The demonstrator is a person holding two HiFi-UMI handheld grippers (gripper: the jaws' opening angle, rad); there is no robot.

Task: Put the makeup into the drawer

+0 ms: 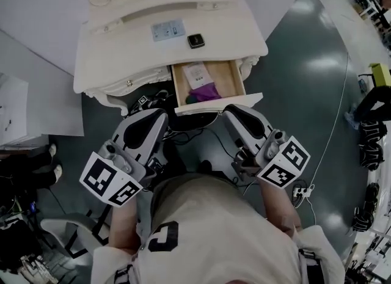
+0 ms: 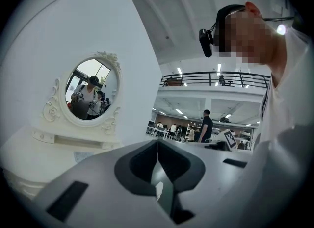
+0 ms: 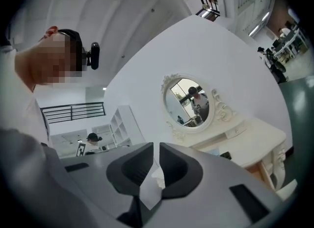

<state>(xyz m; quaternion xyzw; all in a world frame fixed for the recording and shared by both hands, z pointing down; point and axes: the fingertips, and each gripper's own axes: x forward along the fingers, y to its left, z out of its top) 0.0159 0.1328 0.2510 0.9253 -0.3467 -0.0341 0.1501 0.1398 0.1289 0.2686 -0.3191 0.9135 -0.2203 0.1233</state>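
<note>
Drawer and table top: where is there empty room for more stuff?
In the drawer, the right side is bare; the white packet and purple item crowd the middle and front. The table top is bare left of the blue card and right of the black case.

Black mark, perhaps a letter C, on person's shirt (image 1: pixel 208 228), card (image 1: pixel 168 30) print illegible

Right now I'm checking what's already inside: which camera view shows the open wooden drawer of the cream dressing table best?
The head view: it looks down into the open wooden drawer, showing its inside. The right gripper view catches only a brown sliver, probably its side; the left gripper view shows none of it.
</note>
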